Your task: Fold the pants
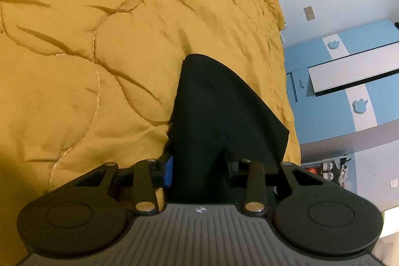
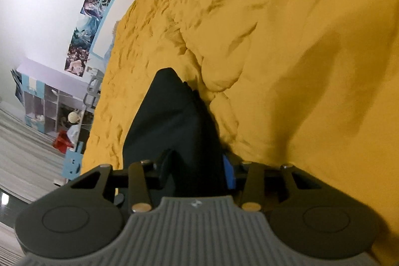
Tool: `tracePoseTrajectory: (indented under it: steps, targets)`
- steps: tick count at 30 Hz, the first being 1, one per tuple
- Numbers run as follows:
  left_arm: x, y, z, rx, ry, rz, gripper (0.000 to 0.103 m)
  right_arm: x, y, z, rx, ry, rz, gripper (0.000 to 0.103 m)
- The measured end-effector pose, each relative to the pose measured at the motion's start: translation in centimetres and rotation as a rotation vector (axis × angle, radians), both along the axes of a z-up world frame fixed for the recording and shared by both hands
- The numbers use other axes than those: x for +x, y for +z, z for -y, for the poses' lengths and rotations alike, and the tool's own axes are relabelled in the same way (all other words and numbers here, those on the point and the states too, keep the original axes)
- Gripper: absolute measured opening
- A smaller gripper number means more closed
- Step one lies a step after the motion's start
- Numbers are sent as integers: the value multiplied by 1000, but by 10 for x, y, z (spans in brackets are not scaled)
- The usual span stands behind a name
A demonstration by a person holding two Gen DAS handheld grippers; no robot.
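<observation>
- The left gripper point(image 1: 199, 166) tilts down toward the bed, its jaws clamped on a bunch of black pants point(image 1: 219, 104); a blue pad point(image 1: 169, 171) shows at the cloth's left side.
- From that grip the dark fabric rises in a tapering, peaked fold and drapes onto the quilt ahead.
- The right gripper point(image 2: 197, 171) also angles downward, its jaws pressed on the same black pants point(image 2: 172, 116), with a blue pad point(image 2: 229, 173) on the cloth's right edge.
- There the fabric stands up in a narrow ridge with a seam running along its right side.
- Both ends of the pants lie over a mustard-yellow quilt point(image 1: 99, 54) that covers the bed, puffy, stitched in curved lines and heavily creased.
- In the left wrist view, past the bed's edge, stands a blue and white wardrobe point(image 1: 349, 96) with apple-shaped cut-outs against a pale wall.
- In the right wrist view, posters point(image 2: 87, 29) hang on a white wall, and a shelf unit point(image 2: 49, 104) stands on a grey striped floor point(image 2: 25, 153).
</observation>
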State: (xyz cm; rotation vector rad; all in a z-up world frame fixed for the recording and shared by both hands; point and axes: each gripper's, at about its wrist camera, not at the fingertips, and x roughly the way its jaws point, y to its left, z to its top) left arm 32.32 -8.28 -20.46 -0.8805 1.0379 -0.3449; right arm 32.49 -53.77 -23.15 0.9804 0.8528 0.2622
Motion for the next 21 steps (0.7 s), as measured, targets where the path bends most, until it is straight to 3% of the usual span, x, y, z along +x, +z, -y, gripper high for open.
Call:
tracePoseTrajectory:
  steps: [8, 15, 21]
  targets:
    - [-6, 23, 5, 63, -5, 48, 23, 0, 20, -12, -67, 15, 51, 20]
    - [-23, 75, 2, 107, -49, 144, 22, -14, 72, -36, -225, 46, 112, 18]
    - [-42, 109, -16, 161, -78, 181, 22, -35, 101, -56, -191, 96, 130, 16]
